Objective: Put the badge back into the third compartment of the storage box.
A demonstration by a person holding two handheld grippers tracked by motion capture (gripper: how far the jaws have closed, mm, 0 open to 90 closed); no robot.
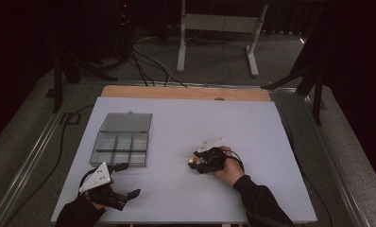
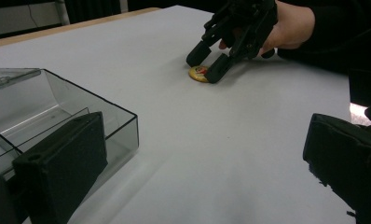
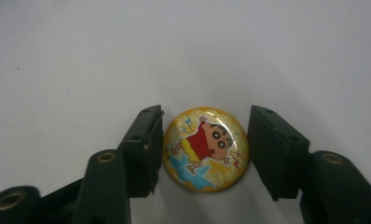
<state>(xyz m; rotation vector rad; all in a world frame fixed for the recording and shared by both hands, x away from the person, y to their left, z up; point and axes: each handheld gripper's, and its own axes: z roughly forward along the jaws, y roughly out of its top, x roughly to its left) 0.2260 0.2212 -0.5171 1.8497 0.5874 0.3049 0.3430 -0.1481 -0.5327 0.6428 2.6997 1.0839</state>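
A round yellow badge point(image 3: 205, 148) with a cartoon boy in a red shirt lies flat on the white table point(image 1: 186, 118). My right gripper point(image 3: 205, 154) is open, one jaw on each side of the badge: the left jaw meets its rim, the right jaw stands a hair off. From above, the badge point(image 1: 193, 162) sits at the right gripper's point(image 1: 195, 163) tips, right of centre. My left gripper point(image 1: 128, 179) rests open and holds nothing near the front left corner. The left gripper view shows the badge point(image 2: 198, 73) between the right gripper's fingers point(image 2: 218, 67).
A clear plastic organiser box point(image 1: 120, 147) with several compartments stands at the left, its lid point(image 1: 126, 122) folded open behind it. Its corner point(image 2: 127, 121) is close to my left gripper's near jaw. A wooden strip point(image 1: 186, 92) runs along the table's far edge.
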